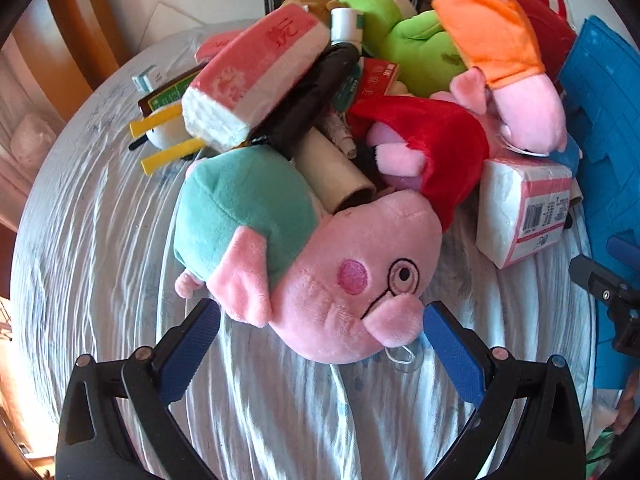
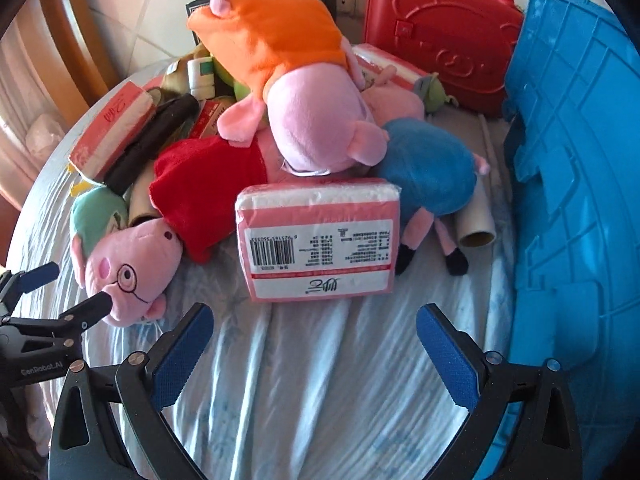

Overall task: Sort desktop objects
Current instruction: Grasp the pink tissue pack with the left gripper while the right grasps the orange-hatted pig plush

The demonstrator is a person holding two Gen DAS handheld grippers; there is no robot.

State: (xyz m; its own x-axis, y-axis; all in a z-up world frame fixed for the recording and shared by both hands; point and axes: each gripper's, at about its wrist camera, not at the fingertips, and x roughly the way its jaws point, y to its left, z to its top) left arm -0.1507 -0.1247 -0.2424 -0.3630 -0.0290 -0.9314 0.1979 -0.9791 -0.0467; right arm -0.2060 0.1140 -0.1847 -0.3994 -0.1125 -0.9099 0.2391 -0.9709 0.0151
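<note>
left hand-held gripper [image 1: 322,326] wide open, blue pads either side of the head of the pig plush with glasses [image 1: 320,280], not clamped; left pad looks just clear of its ear, right pad close to the snout, contact unclear. that plush, in a teal top, lies on the wrinkled pale sheet over the worktop [image 1: 100,240] at the near side of the pile. right hand-held gripper [image 2: 314,330] also wide open, holding nothing, over bare sheet just short of the pink tissue pack [image 2: 320,240], which lies barcode side up at the pile's near edge. behind the pack: pig plush in orange [image 2: 288,76] stacked on top, pig plush in red [image 2: 208,192] to its left, pig plush in blue [image 2: 428,168] to its right with a cardboard tube [image 2: 476,220] beside it. red plastic case [image 2: 440,36] stands at the far edge, blue crate [image 2: 580,160] along the right edge. second tissue pack [image 1: 256,76] and a green plush [image 1: 404,36] sit further back in the pile.
</note>
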